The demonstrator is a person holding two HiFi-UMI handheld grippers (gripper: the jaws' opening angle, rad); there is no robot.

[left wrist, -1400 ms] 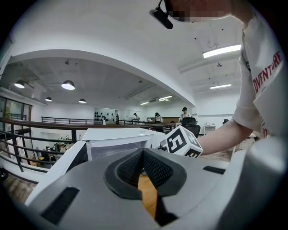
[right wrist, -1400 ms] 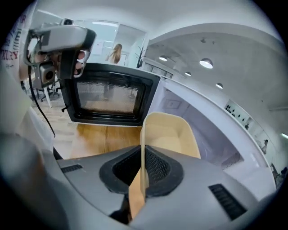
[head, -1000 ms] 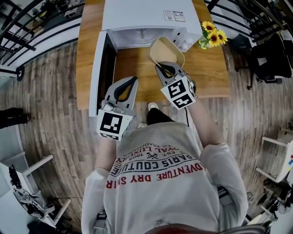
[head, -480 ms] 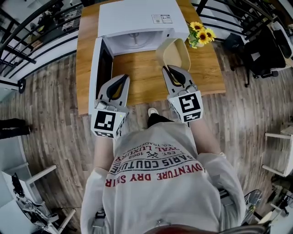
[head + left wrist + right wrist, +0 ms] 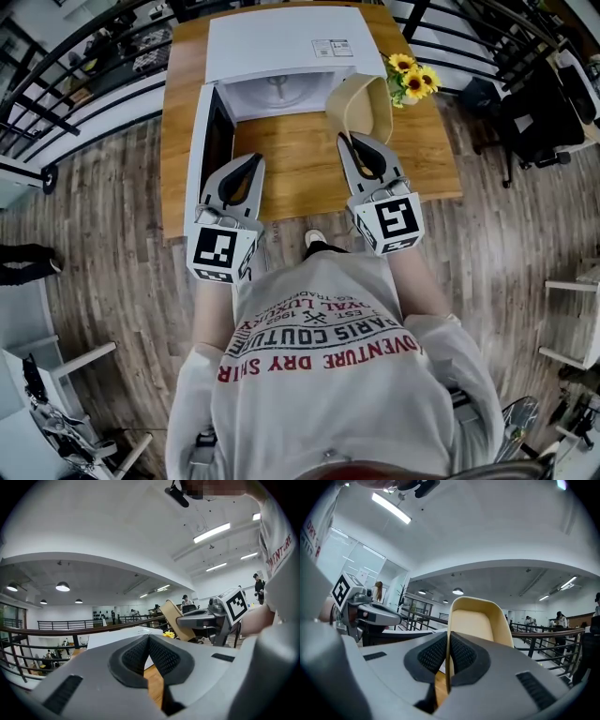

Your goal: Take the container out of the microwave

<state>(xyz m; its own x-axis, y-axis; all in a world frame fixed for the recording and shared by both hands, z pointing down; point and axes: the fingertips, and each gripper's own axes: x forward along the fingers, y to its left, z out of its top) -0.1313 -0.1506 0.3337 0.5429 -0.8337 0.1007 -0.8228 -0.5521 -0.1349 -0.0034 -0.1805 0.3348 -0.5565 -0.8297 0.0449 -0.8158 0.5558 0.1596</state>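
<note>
The beige container [image 5: 362, 101] hangs above the wooden table [image 5: 295, 173], in front of the right side of the white microwave [image 5: 281, 42], tilted up on edge. My right gripper [image 5: 355, 140] is shut on its near rim. In the right gripper view the pads pinch the thin wall of the container [image 5: 477, 619] at my right gripper [image 5: 448, 654]. My left gripper [image 5: 251, 160] hovers beside the open microwave door [image 5: 212, 141], shut on nothing; its pads meet in the left gripper view [image 5: 149, 643], where the container [image 5: 178, 621] shows further right.
A vase of sunflowers [image 5: 413, 77] stands at the microwave's right corner, close to the container. The microwave cavity [image 5: 279, 92] holds its glass turntable. Black railings [image 5: 75, 80] run behind the table, and an office chair [image 5: 539, 112] stands to the right.
My right gripper has lifted the container and moved it right, and it now stands tipped up on edge. My left gripper rose slightly beside the door.
</note>
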